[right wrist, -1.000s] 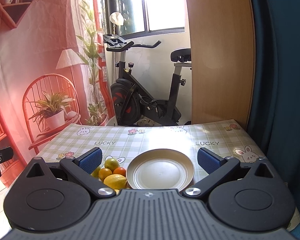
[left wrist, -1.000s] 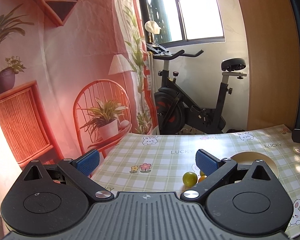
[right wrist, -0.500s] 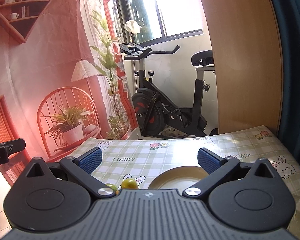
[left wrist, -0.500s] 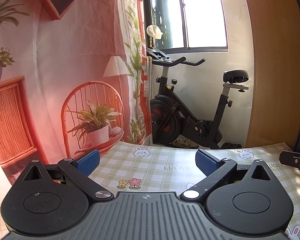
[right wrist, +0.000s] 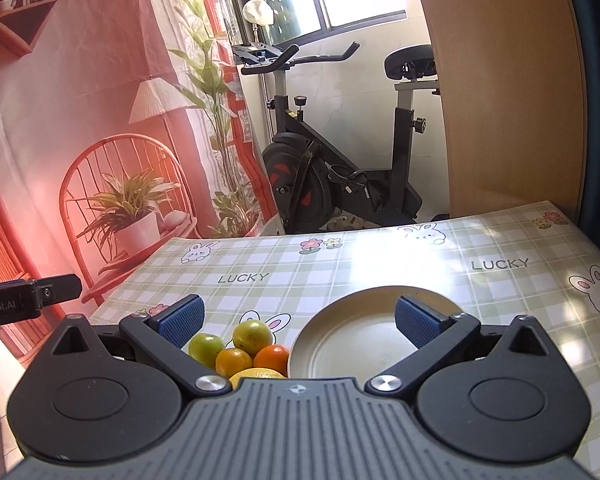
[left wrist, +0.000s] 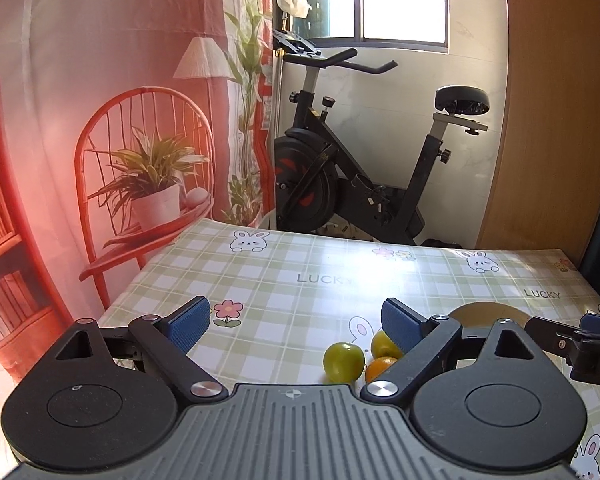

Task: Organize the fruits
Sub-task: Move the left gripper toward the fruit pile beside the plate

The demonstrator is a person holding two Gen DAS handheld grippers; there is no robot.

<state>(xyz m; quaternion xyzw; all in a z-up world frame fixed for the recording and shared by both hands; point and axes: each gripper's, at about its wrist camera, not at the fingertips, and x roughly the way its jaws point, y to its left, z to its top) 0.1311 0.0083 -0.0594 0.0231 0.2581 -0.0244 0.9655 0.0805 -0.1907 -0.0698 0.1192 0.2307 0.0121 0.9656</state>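
A cluster of fruit lies on the checked tablecloth left of an empty tan plate point(right wrist: 360, 340): a green fruit point(right wrist: 206, 348), a yellow-green one point(right wrist: 252, 336), two oranges point(right wrist: 233, 362) and a lemon point(right wrist: 256, 374) half hidden by the gripper body. My right gripper point(right wrist: 300, 322) hovers open above fruit and plate, gripping nothing. My left gripper point(left wrist: 296, 326) hangs over bare cloth left of the green fruit point(left wrist: 343, 361); its jaws are closing, wide apart, with nothing between them. The plate point(left wrist: 484, 312) peeks out behind its right finger.
The table's left edge point(left wrist: 140, 280) and far edge drop off to the floor. An exercise bike point(left wrist: 340, 184) stands beyond the far edge, with a wooden panel point(right wrist: 508, 100) at the right. Each gripper's tip shows in the other's view point(left wrist: 572, 340) point(right wrist: 28, 300).
Both views have dipped toward the table since half a second ago, so the fruit and plate show again. The left pads stand slightly closer together.
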